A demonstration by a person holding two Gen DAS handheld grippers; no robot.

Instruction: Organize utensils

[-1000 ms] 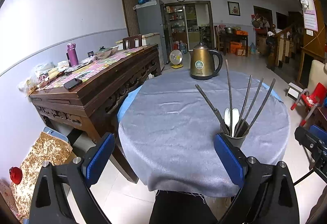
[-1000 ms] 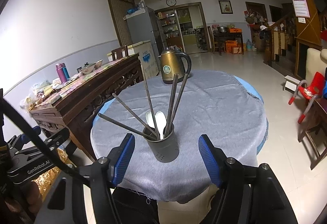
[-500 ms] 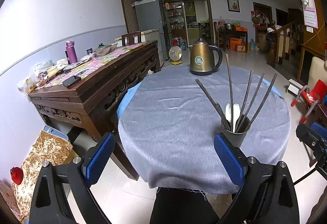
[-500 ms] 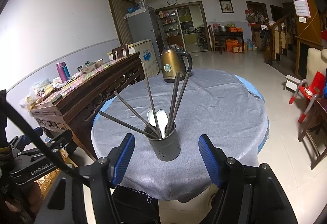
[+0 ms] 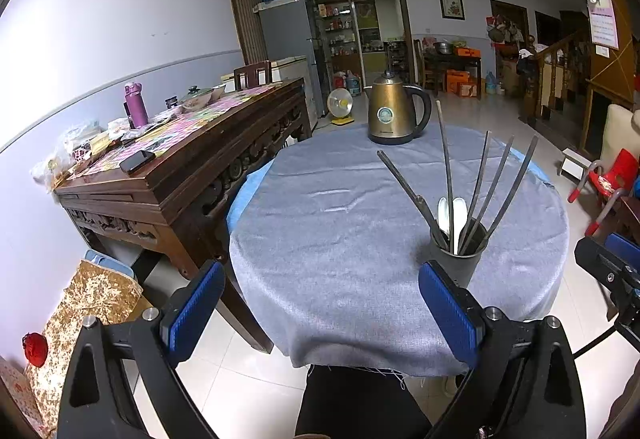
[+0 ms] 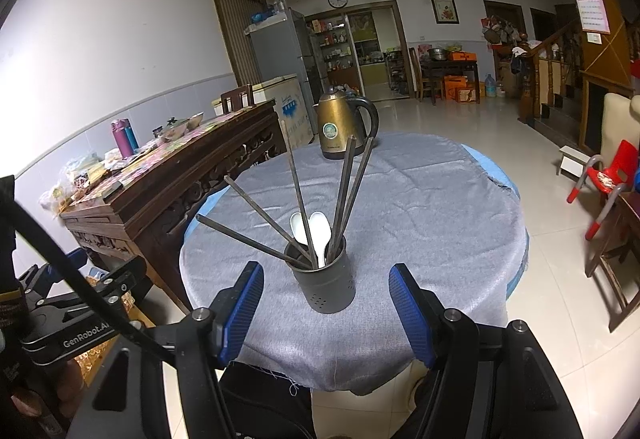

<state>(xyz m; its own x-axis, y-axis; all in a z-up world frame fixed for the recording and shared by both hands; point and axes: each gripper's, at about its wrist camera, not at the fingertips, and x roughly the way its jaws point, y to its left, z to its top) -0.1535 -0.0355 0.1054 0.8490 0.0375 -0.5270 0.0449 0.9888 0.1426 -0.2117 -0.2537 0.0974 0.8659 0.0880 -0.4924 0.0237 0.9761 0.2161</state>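
Right claw (image 6: 326, 303) spread wide, nothing gripped; left claw (image 5: 320, 313) likewise released.

Both held off the near edge of round table (image 6: 432, 199), gray cloth over it. Dark holder (image 6: 326, 279) upright on cloth near the front edge, seen between the right claw's blue pads (image 6: 244, 305) but beyond them, no contact. In left view holder (image 5: 460, 259) just past the right-hand pad, partly hidden by it. Five dark chopsticks (image 6: 298, 191) fanned out of holder, two white spoons (image 6: 316, 231) standing among them, bowls up. Brass kettle (image 6: 340, 127) at far edge, well apart from holder. Rest of cloth bare. Wooden sideboard (image 5: 180, 175) to the left, cluttered.
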